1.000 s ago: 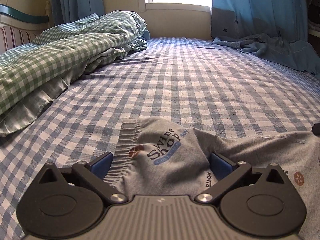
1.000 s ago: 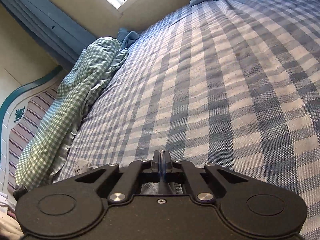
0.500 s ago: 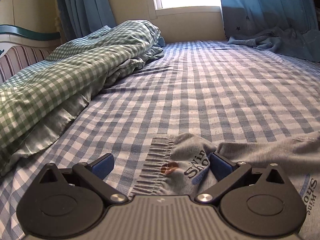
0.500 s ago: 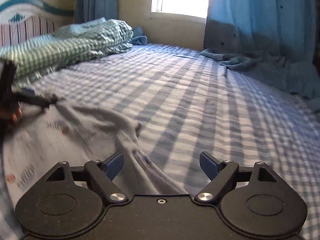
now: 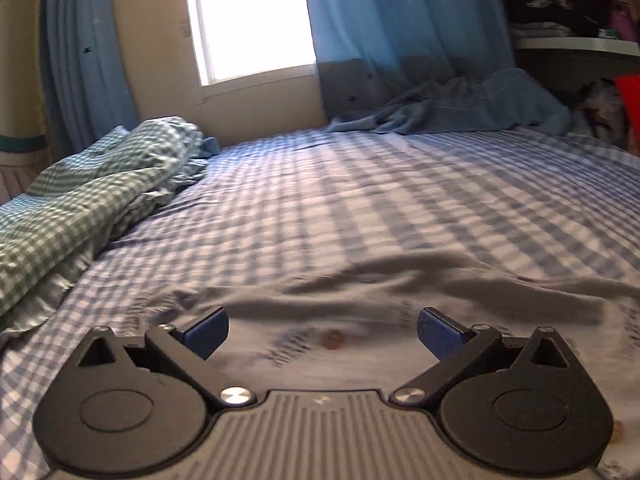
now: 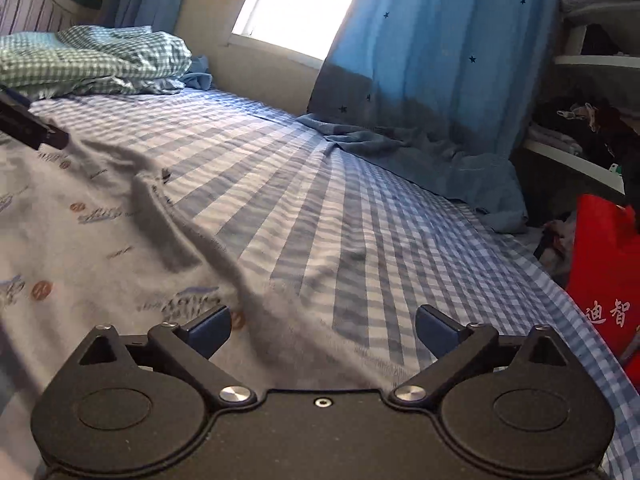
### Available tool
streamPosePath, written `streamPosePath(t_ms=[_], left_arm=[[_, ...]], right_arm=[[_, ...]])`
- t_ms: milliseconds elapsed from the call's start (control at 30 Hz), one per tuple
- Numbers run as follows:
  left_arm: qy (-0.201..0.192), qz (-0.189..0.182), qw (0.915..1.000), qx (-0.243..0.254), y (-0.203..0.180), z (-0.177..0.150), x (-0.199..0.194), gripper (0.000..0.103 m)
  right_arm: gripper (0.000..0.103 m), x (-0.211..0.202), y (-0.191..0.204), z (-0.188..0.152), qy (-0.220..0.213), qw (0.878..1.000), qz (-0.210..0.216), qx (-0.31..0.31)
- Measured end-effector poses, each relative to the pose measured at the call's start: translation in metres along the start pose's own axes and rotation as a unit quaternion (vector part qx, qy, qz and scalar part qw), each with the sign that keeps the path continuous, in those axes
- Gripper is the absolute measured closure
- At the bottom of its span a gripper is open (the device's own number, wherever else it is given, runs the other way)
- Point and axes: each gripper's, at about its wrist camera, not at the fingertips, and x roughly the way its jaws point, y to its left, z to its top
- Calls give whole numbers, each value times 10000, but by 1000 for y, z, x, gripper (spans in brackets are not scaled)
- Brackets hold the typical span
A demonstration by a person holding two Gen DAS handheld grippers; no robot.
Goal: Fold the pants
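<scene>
The grey printed pants (image 5: 400, 292) lie spread across the blue checked bed sheet (image 5: 360, 200), blurred by motion. My left gripper (image 5: 322, 330) hovers open just over them, its pads clear of the cloth. In the right wrist view the pants (image 6: 80, 240) fill the left side, and a ridge of cloth runs toward my right gripper (image 6: 322, 330). Its jaws are opening wide; the pants' edge lies below and between them, but the pads do not press on it. A black finger of the left gripper (image 6: 36, 130) shows at the pants' far left.
A green checked quilt (image 5: 80, 200) is bunched along the bed's left side. A blue curtain (image 6: 440, 60) hangs by the window, with blue cloth (image 5: 460, 108) heaped below it. A red bag (image 6: 600, 272) and cluttered shelves (image 5: 580, 44) stand past the bed's right edge.
My right gripper went from shut to wide open, rolled upright and swung right. The left gripper stayed open and swung right over the pants, whose waistband is no longer in its view.
</scene>
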Motion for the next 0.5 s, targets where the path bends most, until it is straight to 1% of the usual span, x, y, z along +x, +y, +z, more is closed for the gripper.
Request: streamPosePath(t_ms=[33,100,167,200,233,300,400,467,500], left_arm=[[32,-111,9998,161,-16,-6,-5,0],[51,-189,9982,563,-42,-20,-14,0],[25,-117,9948,1010,-61,-36,-21,0],[41,-12,9929,1187,-68,-44,-23,1],[30,85,9922,1243,-70,-48,-25,1],[50,190,9933,1138,-67,-50,-30,0],[274,366,9951,877,-53,-51,-26,0],[381,383,9969,567,-40,-50,-28,0],[444,451,9969,472,-36,-49,-27,0]], right_arm=[[4,-8,2,-9,18,9999,-50,-165],[3,-24,-1,-29,45,9984,-328,-460],[1,-38,-14,-50,83,9968,-605,-525],[1,-45,-24,-60,103,9962,-727,-462],[1,-50,-36,-69,128,9958,-836,-345],[1,-58,-66,-89,261,9936,-1101,-21],[1,-69,-109,-117,360,9873,-1456,520],[1,-75,-134,-135,408,9811,-1721,791],[1,-78,-145,-143,450,9756,-1952,897]])
